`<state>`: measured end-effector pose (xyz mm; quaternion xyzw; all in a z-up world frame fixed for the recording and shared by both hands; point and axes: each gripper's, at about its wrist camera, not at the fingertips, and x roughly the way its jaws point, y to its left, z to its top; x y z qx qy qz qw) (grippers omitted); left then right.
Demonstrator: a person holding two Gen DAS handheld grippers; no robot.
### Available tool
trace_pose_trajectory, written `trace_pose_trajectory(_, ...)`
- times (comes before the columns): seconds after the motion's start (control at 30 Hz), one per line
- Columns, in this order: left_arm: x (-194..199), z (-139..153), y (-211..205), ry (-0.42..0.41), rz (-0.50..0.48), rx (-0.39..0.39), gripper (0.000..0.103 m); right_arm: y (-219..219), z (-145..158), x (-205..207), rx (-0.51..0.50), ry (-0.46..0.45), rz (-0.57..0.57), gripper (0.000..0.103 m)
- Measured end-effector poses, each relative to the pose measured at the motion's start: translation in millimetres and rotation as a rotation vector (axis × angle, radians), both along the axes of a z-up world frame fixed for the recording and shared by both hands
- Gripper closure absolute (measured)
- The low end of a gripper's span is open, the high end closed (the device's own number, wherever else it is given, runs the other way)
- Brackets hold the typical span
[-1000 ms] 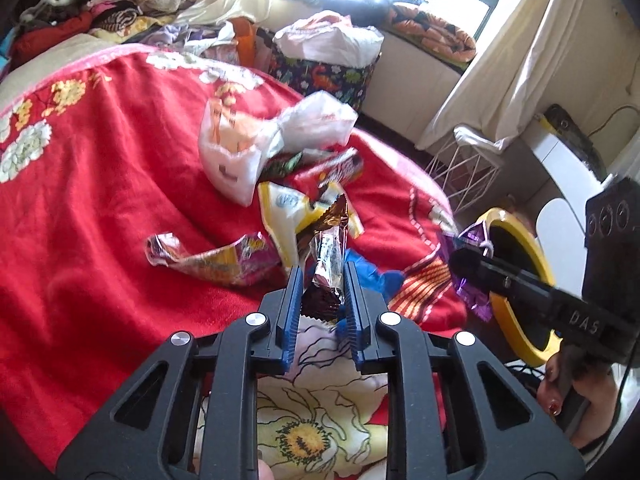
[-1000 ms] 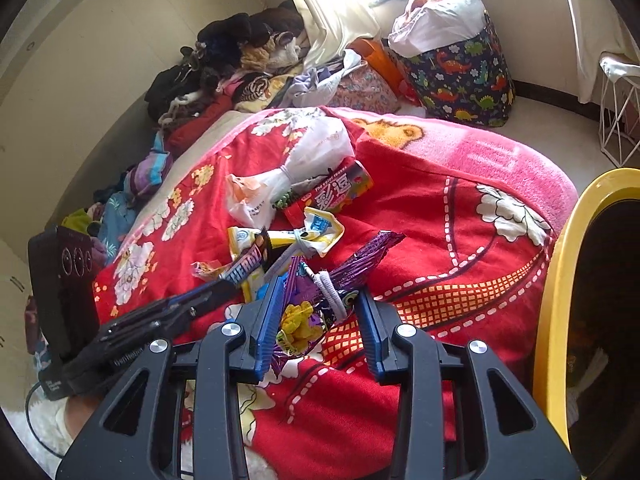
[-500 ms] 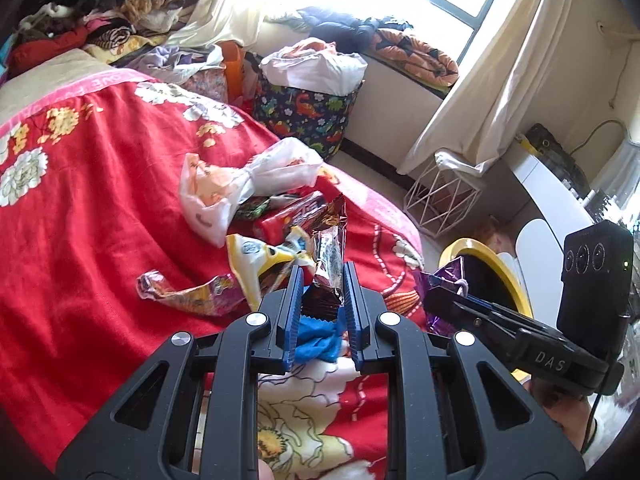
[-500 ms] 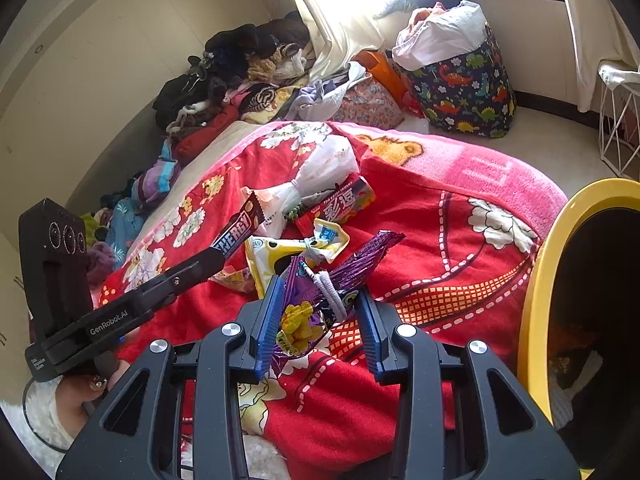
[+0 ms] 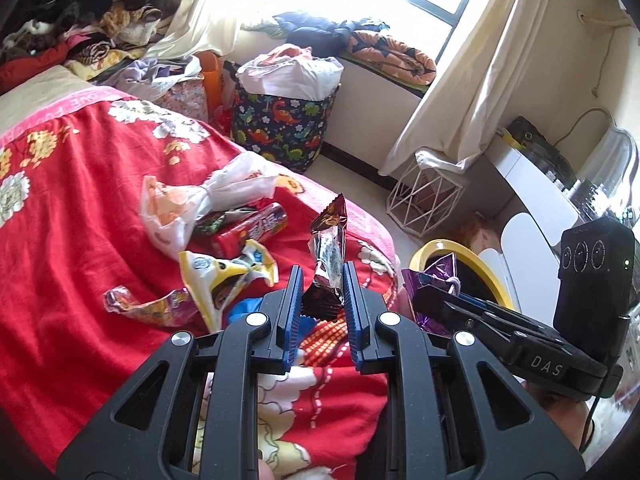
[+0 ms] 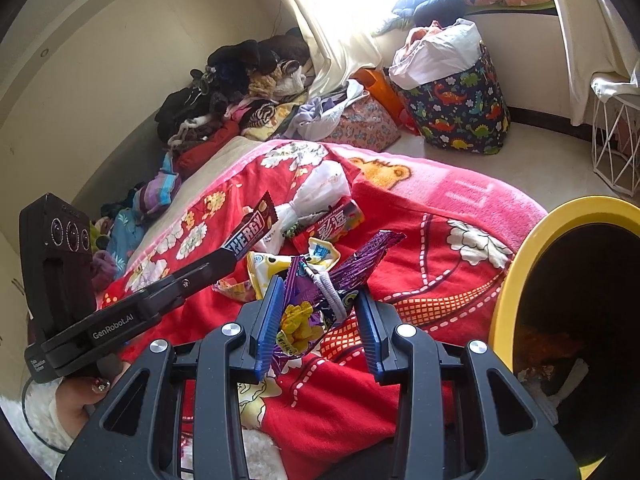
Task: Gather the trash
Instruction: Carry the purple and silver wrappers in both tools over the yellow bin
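— What has the left gripper (image 5: 320,294) got?

— A brown and silver snack wrapper (image 5: 328,256). Its lower end sits pinched between the blue fingers (image 5: 292,308), and the rest stands up past the tips, clear of the red blanket (image 5: 80,208). From the right wrist view the same wrapper (image 6: 252,232) pokes out of that gripper (image 6: 230,256) with its printed side showing.

— And what still lies on the bed?

— Going left to right: a crumpled pink and yellow wrapper (image 5: 148,304) nearest the left, a knotted white plastic bag (image 5: 192,204) farther back, a yellow and white packet (image 5: 224,276) just left of the left fingers, and a red candy pack (image 5: 252,228) beyond it, touching the bag.

— The right gripper (image 6: 320,312)?

— Its fingers (image 6: 266,320) are clamped on a purple snack bag (image 6: 320,292). The bag's crumpled body fills the gap between the pads, and its long end reaches up and to the right beyond the tips, above the blanket (image 6: 420,280).

— Where is the bin?

— The yellow-rimmed bin (image 6: 520,264) stands off the bed's right edge, near the right gripper and to its right, dark inside. In the left wrist view its rim (image 5: 440,246) shows just behind the right gripper (image 5: 424,300) and the purple bag (image 5: 436,276).
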<state>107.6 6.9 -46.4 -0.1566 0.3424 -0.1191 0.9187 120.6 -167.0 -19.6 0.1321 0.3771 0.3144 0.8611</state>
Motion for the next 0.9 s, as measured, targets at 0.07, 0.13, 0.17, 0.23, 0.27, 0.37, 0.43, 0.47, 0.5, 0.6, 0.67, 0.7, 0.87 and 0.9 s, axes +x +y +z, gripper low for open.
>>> trace_pose_trajectory(0.07, 0.3, 1.4, -2.9, -0.004, -0.007, 0.001, 0.089, -3.2, 2.5, -1.3, 0.0, -0.008, -0.002, 0.068)
trace_pose_trajectory(0.13, 0.7, 3.4, -7.5, -0.009, -0.014, 0.003, 0.089, -5.6, 4.4, -2.9, -0.001, -0.013, -0.008, 0.068)
trace_pose_trajectory(0.17, 0.9, 4.3, -9.2, -0.011, -0.017, 0.003, 0.089, -7.7, 5.8, -3.7, 0.0, -0.017, -0.013, 0.068)
trace_pose_trajectory(0.23, 1.2, 6.0, -13.7, -0.015, -0.023, 0.004, 0.089, -12.4, 7.9, -5.1, 0.006, -0.025, -0.024, 0.069)
trace_pose_trajectory(0.27, 0.9, 6.5, -15.3, -0.017, -0.025, 0.005, 0.089, -14.9, 9.0, -5.5, 0.007, -0.028, -0.031, 0.069)
trace_pose_trajectory(0.37, 1.1, 8.9, -21.5, -0.023, -0.036, 0.006, 0.089, -22.0, 11.3, -5.4, 0.014, -0.032, -0.046, 0.069)
trace_pose_trajectory(0.43, 0.7, 10.1, -24.5, -0.026, -0.041, 0.007, 0.089, -26.5, 12.4, -5.8, 0.017, -0.035, -0.056, 0.069)
trace_pose_trajectory(0.47, 0.7, 10.4, -25.8, -0.027, -0.044, 0.007, 0.089, -29.1, 13.0, -6.1, 0.019, -0.038, -0.063, 0.069)
trace_pose_trajectory(0.5, 0.8, 10.9, -27.6, -0.028, -0.047, 0.007, 0.089, -31.7, 13.6, -6.5, 0.018, -0.042, -0.071, 0.069)
trace_pose_trajectory(0.6, 0.7, 12.4, -33.8, -0.031, -0.057, 0.008, 0.089, -39.7, 14.5, -7.5, 0.023, -0.048, -0.089, 0.069)
trace_pose_trajectory(0.67, 0.6, 13.0, -36.6, -0.032, -0.064, 0.009, 0.089, -45.4, 15.5, -8.1, 0.027, -0.051, -0.102, 0.069)
trace_pose_trajectory(0.7, 0.6, 13.6, -39.2, -0.034, -0.069, 0.01, 0.089, -46.4, 15.2, -7.7, 0.03, -0.051, -0.106, 0.069)
trace_pose_trajectory(0.87, 0.9, 15.8, -48.2, -0.039, -0.085, 0.014, 0.089, -58.0, 17.5, -8.6, 0.04, -0.06, -0.135, 0.069)
trace_pose_trajectory(0.9, 1.0, 16.4, -50.9, -0.041, -0.089, 0.015, 0.089, -61.0, 18.1, -8.5, 0.042, -0.061, -0.14, 0.069)
